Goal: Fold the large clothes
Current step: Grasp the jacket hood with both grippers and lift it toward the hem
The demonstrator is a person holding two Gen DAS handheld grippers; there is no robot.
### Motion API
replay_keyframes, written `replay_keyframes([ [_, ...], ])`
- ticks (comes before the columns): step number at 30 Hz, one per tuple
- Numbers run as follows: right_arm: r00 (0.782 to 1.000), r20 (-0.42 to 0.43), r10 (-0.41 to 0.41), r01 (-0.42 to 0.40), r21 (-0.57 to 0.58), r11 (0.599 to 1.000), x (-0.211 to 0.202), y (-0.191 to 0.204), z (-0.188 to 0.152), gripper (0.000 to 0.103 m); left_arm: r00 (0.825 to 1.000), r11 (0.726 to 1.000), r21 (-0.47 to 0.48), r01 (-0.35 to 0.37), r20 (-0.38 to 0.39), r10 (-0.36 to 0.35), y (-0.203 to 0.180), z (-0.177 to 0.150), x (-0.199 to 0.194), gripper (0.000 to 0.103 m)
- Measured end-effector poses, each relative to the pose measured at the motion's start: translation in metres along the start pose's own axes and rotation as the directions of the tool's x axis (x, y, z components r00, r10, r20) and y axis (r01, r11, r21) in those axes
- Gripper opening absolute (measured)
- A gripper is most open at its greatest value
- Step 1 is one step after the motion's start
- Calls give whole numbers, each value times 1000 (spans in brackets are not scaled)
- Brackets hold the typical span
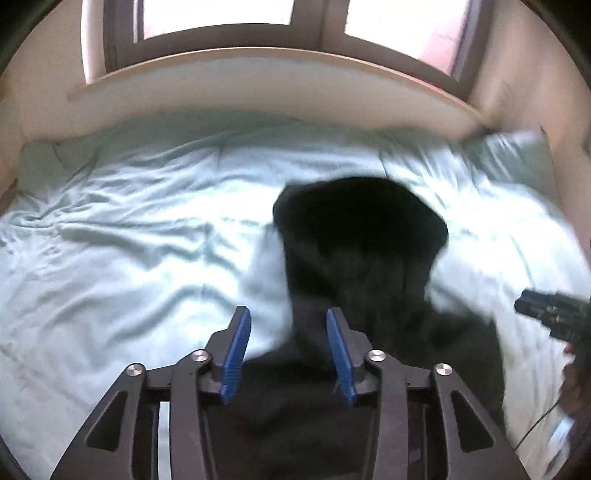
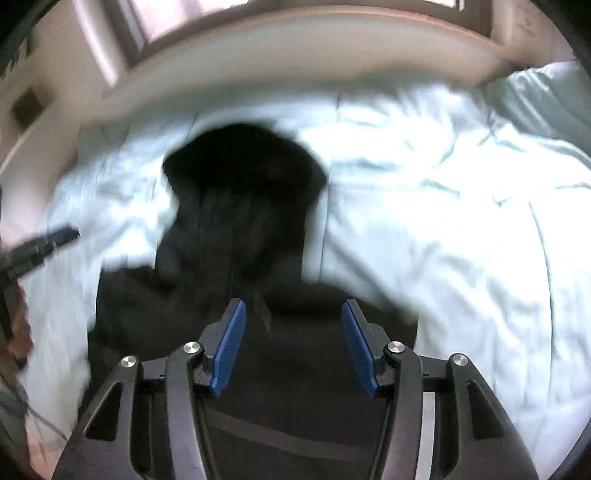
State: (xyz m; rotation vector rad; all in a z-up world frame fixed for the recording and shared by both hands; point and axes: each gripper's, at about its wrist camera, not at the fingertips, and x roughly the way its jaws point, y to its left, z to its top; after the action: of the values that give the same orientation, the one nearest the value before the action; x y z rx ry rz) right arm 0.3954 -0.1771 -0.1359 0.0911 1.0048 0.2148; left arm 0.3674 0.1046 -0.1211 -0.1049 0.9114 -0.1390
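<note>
A large black garment (image 1: 362,258) lies bunched on a pale blue bed; it also shows in the right wrist view (image 2: 243,206). My left gripper (image 1: 288,317) is open, its blue pads (image 1: 236,354) apart, hovering over the garment's near left edge with nothing between them. My right gripper (image 2: 293,310) is open above the near part of the garment, empty. The right gripper shows at the right edge of the left wrist view (image 1: 546,314); the left gripper shows at the left edge of the right wrist view (image 2: 40,247). Both views are motion-blurred.
The pale blue bedding (image 1: 129,240) is wrinkled and fills most of both views. A pillow (image 2: 546,107) lies at the far right. A beige ledge (image 1: 258,85) and a window (image 1: 221,14) run along the far side.
</note>
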Motion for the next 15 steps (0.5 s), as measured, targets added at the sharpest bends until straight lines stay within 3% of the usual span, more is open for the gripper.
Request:
replay_keyframes([
  [6,1000,-15,-13,15,73,997,67,-12,59,58,999,998,-59,17,-40,-19,3,51,82,44],
  [11,997,-68,-34,40,97,995,118,-16,74,58,995,998,-63,1,-99,-7,3,63,141,44],
  [13,995,-93,-31,41,109,993,136,-18,72,47,993,998,-70,-9,-117,1,2,65,162,44],
  [14,993,-115,-30,43,110,993,148,-20,71,29,994,997,-69,-26,-112,18,2,66,170,44],
  [15,990,-139,-36,51,109,993,157,-21,71,22,994,996,-67,-65,-92,58,3,67,176,34],
])
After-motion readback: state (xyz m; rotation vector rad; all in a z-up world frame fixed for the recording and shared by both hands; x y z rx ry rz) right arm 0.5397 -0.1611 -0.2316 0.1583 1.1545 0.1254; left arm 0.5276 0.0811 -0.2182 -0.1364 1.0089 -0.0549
